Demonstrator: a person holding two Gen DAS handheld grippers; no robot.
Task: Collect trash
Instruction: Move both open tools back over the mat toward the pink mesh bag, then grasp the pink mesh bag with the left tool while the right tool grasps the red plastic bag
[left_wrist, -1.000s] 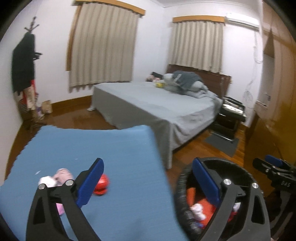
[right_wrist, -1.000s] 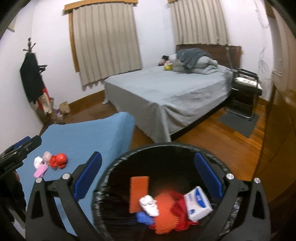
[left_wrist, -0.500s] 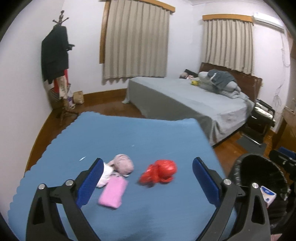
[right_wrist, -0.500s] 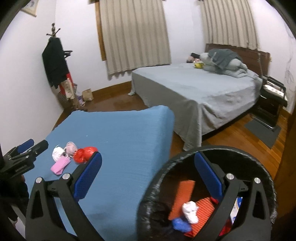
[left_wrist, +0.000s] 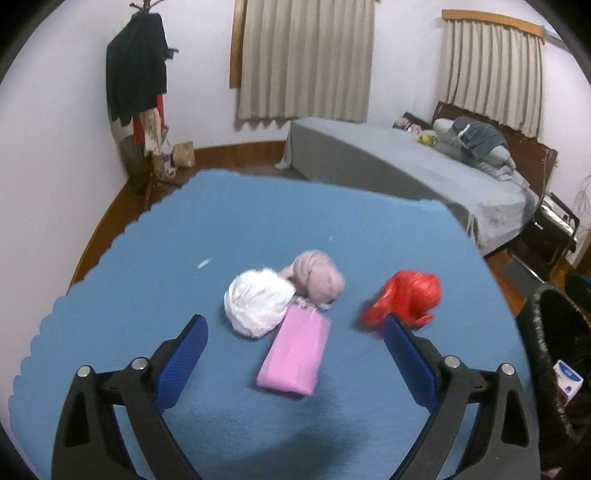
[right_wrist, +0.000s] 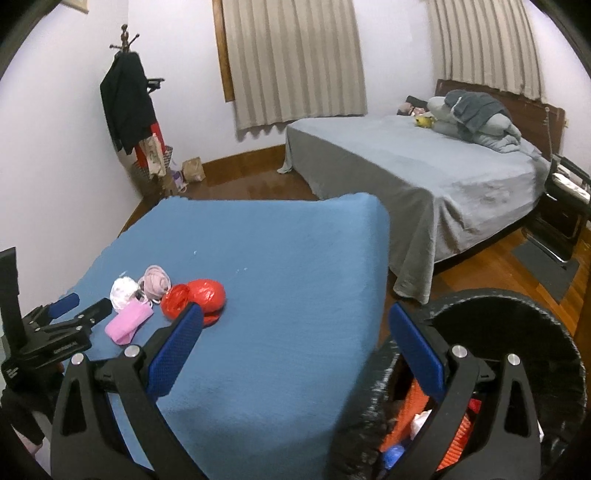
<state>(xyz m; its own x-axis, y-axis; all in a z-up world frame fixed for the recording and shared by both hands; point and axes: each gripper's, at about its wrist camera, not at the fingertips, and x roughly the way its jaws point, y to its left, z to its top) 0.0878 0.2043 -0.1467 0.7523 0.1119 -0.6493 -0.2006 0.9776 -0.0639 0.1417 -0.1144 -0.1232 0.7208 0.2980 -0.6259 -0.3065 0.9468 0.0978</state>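
1. Trash on the blue foam mat (left_wrist: 155, 280), left wrist view: a white crumpled paper ball (left_wrist: 258, 306), a pale pink crumpled wad (left_wrist: 317, 277) and a flat pink rectangular packet (left_wrist: 295, 354) touch each other near the middle of the mat, and a red crumpled plastic bag (left_wrist: 406, 299) lies apart, toward the right edge. The left gripper (left_wrist: 293, 350) hangs above them with its blue fingers spread wide and holding nothing.

2. Risk here: the three pieces touch, so a closing could catch two at once or push the paper ball away. The flat packet may slip out, because the fingers must go down into the soft mat to get under it.

3. Right wrist view: the right gripper (right_wrist: 291, 339) is also wide open and empty, over the mat's near right corner. The black round bin with liner (right_wrist: 546, 332) stands just beside that edge and already has rubbish inside.

4. Risk here: the two grippers are near each other, so they could collide at the red bag (right_wrist: 199, 295). A light piece could also fall between mat and bin.
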